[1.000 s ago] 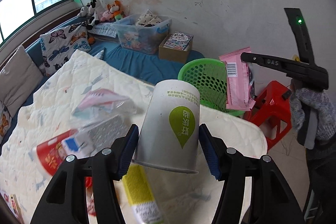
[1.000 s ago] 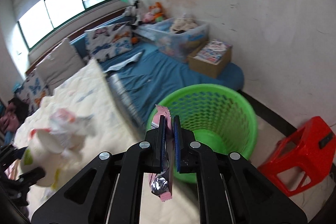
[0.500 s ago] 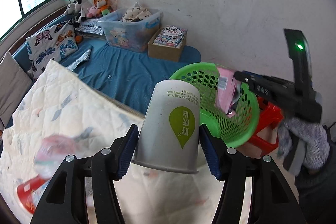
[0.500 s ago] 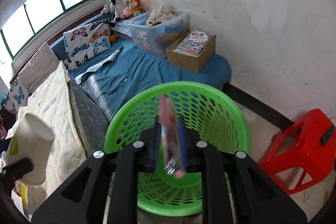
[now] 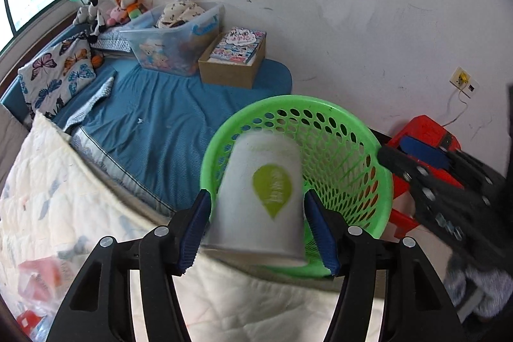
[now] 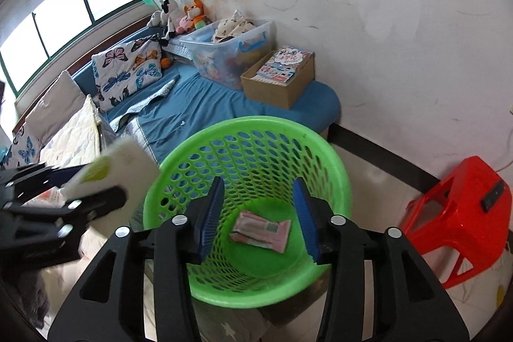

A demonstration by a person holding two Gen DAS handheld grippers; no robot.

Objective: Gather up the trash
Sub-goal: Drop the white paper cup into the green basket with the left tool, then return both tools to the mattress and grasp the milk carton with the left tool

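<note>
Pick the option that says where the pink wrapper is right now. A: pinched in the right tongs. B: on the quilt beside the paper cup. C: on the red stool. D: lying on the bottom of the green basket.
D: the right wrist view shows the pink wrapper lying flat on the floor of the green basket, below the right tongs, whose pads stand apart with nothing between them.

White wall, scuffed, stained. Window at left, daylight. Blue mattress bearing butterfly pillow, clear storage bin, cardboard box. Red stool on pale floor.
</note>
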